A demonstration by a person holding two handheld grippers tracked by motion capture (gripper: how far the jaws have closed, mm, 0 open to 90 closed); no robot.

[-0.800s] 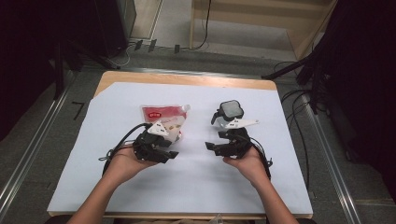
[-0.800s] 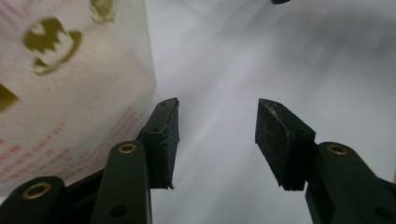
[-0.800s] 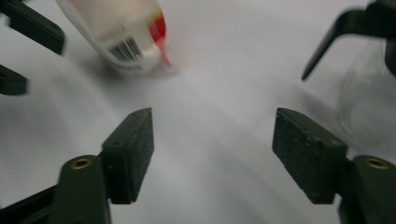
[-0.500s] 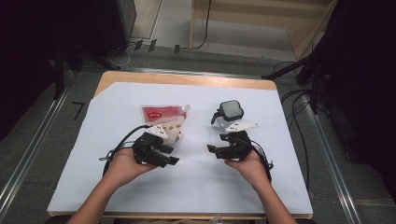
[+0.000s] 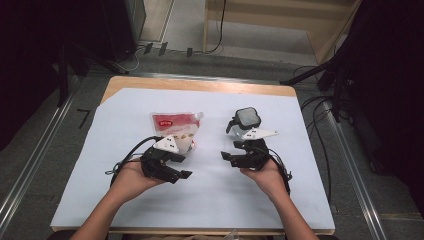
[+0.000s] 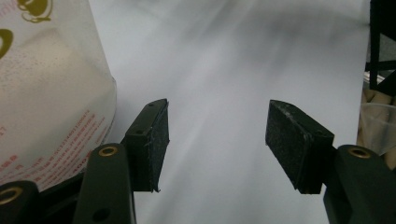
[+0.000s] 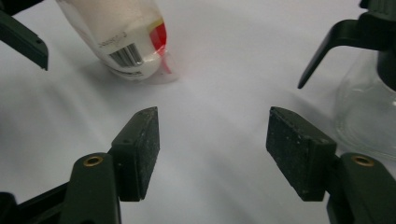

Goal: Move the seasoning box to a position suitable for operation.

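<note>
While both hands rest low over the near half of the bench (image 5: 125, 100), each gripper's fingers stand spread apart w/ nothing between them — white sheet shows through the gap in both gripper views.

Left gripper (image 5: 181, 174) sits in the person's left hand (image 5: 131, 177), near-left of centre, fingers pointing right toward the middle. Its grey plate lies just near the lower edge of the pouch. In the left gripper view the left gripper (image 6: 217, 140) has its two black pads wide apart, and the pouch (image 6: 46, 88) fills the upper-left corner, close beside the left finger; can't tell if they touch.

Right gripper (image 5: 229, 156) is in the right hand (image 5: 265, 172), near-right of centre, fingers pointing left. The two grippers face each other, apart, w/ bare sheet between.

Pouch (image 5: 176, 129) — white w/ a red top band and printed text — lies flat on the sheet, left of centre, just far of the left gripper. In the right gripper view the right gripper (image 7: 212, 154) looks at the pouch (image 7: 126, 37) at upper left, barcode and red corner toward the camera.

Glass jug (image 5: 246, 120) w/ dark lid and handle stands upright right of centre, just far of the right gripper; in the right gripper view the jug (image 7: 369, 112) is at the right edge, beside the right finger, black handle sticking out left.
</note>
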